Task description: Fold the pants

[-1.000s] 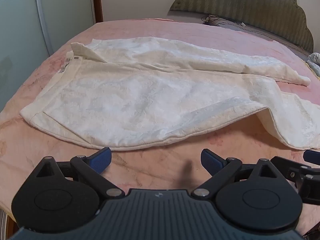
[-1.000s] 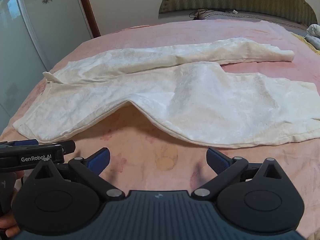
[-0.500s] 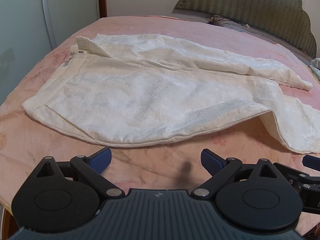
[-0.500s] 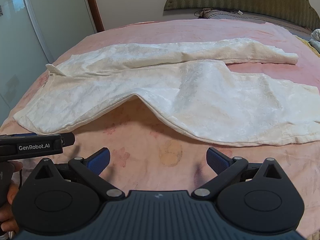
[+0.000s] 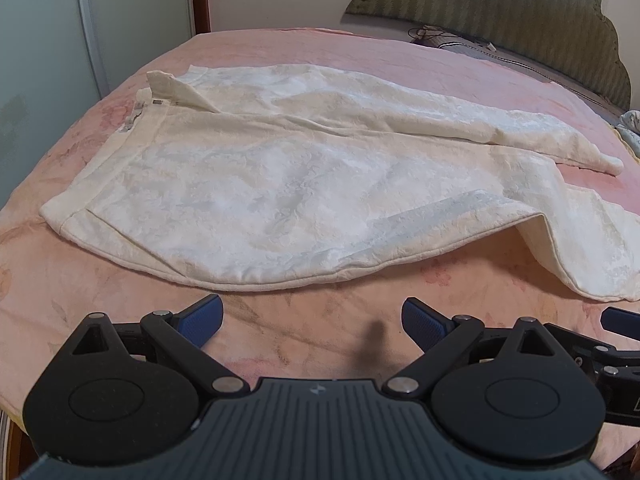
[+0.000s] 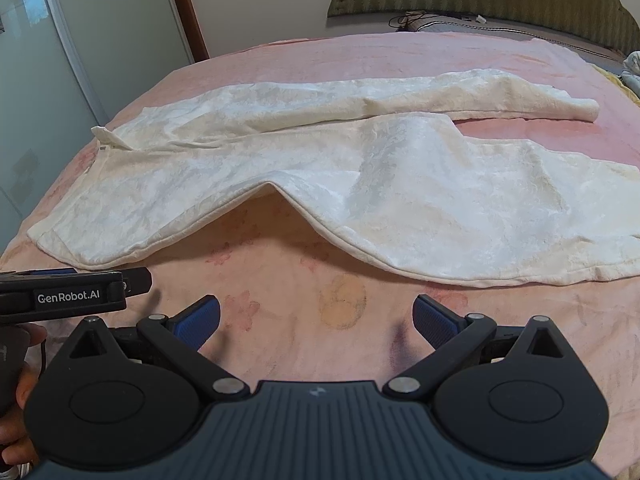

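Cream-white pants (image 5: 260, 184) (image 6: 400, 184) lie spread on a pink bed, waistband to the left and both legs running right. The near leg's front edge humps up into a peak (image 6: 276, 186) (image 5: 536, 220). My left gripper (image 5: 312, 316) hovers open over the bedspread just short of the pants' near hem, nothing between its blue pads. My right gripper (image 6: 316, 316) is open too, empty, a little in front of the raised fold. In the right wrist view the left gripper's body (image 6: 72, 294) shows at the left edge, held by a hand (image 6: 20, 392).
The pink floral bedspread (image 6: 340, 360) covers the bed. A green padded headboard (image 5: 500, 20) stands at the far end with a cable and dark items at its foot. Frosted wardrobe doors (image 6: 60, 60) rise along the left. A bit of patterned cloth (image 5: 630, 124) lies at the far right.
Both grippers have drifted slightly back and up, so the pants sit a little lower and farther in view. Both stay open; the pants have not moved.
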### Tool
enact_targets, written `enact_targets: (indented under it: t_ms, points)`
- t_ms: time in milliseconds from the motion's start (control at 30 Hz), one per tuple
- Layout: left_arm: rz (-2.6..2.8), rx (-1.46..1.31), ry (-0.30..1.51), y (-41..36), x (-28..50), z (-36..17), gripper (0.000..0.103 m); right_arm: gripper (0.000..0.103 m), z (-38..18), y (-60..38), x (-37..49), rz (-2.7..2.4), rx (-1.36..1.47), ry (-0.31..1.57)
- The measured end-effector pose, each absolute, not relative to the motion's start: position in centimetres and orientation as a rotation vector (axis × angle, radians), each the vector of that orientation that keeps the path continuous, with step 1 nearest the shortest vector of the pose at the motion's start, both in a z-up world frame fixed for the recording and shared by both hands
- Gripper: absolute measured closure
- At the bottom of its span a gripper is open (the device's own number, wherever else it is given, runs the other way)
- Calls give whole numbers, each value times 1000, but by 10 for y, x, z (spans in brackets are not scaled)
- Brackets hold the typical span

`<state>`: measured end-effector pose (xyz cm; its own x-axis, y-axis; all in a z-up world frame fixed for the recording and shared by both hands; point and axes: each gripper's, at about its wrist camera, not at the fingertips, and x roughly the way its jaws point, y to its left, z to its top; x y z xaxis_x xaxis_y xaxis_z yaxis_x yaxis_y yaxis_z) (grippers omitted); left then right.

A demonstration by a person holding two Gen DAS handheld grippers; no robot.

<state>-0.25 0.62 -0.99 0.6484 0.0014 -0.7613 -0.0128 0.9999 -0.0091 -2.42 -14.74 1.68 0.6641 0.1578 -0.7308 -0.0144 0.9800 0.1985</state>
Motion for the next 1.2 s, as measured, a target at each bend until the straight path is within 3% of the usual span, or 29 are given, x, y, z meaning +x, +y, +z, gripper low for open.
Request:
enact_targets:
  t_ms: [1200]
  points:
    - [10, -14, 892, 10, 1, -16, 6, 0, 19, -141, -22, 132, 174, 833]
